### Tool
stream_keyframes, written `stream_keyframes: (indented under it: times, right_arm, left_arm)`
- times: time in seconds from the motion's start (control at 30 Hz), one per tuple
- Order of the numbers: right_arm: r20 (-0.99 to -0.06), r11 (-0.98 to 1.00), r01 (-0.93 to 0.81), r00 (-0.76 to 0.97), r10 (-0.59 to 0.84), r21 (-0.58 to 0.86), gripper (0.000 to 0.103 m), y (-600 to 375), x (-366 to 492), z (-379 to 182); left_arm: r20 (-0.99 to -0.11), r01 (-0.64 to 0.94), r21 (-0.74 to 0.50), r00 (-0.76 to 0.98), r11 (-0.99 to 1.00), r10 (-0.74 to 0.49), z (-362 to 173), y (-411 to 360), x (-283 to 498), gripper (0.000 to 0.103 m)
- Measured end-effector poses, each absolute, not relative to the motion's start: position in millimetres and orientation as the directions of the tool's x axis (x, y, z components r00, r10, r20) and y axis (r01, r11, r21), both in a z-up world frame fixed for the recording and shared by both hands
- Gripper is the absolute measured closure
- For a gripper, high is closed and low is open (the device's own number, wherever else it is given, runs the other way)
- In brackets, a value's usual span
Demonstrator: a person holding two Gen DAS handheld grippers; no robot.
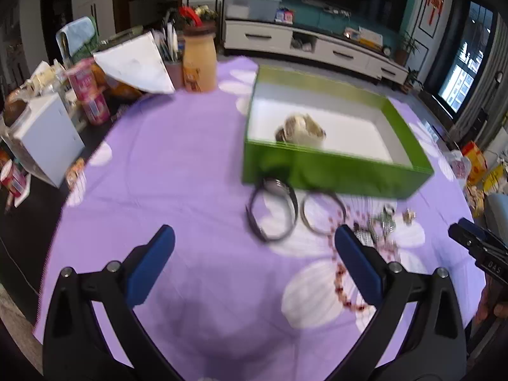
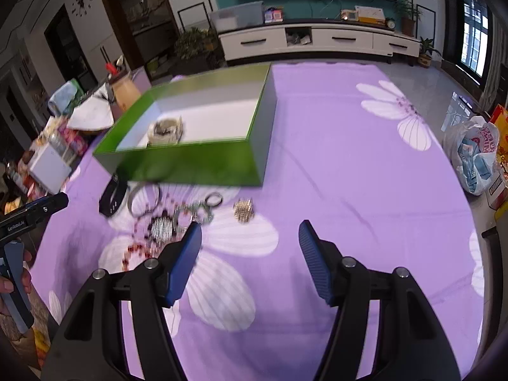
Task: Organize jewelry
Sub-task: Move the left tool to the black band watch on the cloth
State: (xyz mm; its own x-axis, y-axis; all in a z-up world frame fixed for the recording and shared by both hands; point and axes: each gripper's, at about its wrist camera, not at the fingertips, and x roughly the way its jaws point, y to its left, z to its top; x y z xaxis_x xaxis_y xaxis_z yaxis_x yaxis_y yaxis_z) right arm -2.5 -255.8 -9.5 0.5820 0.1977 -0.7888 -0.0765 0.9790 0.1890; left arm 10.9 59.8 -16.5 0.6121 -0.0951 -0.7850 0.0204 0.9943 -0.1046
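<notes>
A green box [image 1: 333, 166] [image 2: 190, 162] with a white inside stands on the purple flowered cloth and holds a beige-silver bundle [image 1: 300, 128] [image 2: 166, 131]. In front of it lie a black band [image 1: 273, 216] [image 2: 111, 197], a silver bangle [image 1: 322, 212] [image 2: 144, 201], a red bead necklace [image 1: 341, 279] [image 2: 133, 250], sparkly silver pieces [image 1: 385, 222] [image 2: 162, 228] and a gold piece [image 1: 409, 216] [image 2: 243, 210]. My left gripper [image 1: 254, 238] is wide open just short of the black band. My right gripper [image 2: 250, 227] is open and empty just short of the gold piece.
A tan bottle [image 1: 199, 63], pink cans [image 1: 87, 92] and a white box [image 1: 47, 139] crowd the table's left end. A plastic bag [image 2: 476, 155] sits off the right edge. Bare cloth [image 2: 349, 158] spreads right of the green box.
</notes>
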Motion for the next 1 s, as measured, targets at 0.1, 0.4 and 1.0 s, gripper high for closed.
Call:
stream_keyframes:
  times: [0.1,0.4,1.0]
  right_arm:
    - [-0.802,0.980,-0.090,0.563,0.199,0.180,0.039,-249,-9,-19]
    - [-0.828,0.974,-0.132,0.513,0.226,0.184,0.039,-234,-14,-40]
    - [-0.787,0.981,-0.120,0.586,0.192,0.150,0.046,-240,20,-45]
  left_arm:
    - [-0.803,0.037,-0.114,0.584,0.993,-0.114,-30,58,4,0.002]
    - [-0.823,0.065,-0.116,0.552,0.991,-0.132,-47,54,-3,0.002]
    - [-0.787,0.134,-0.129,0.590,0.983,-0.183,-47,48,15,0.016]
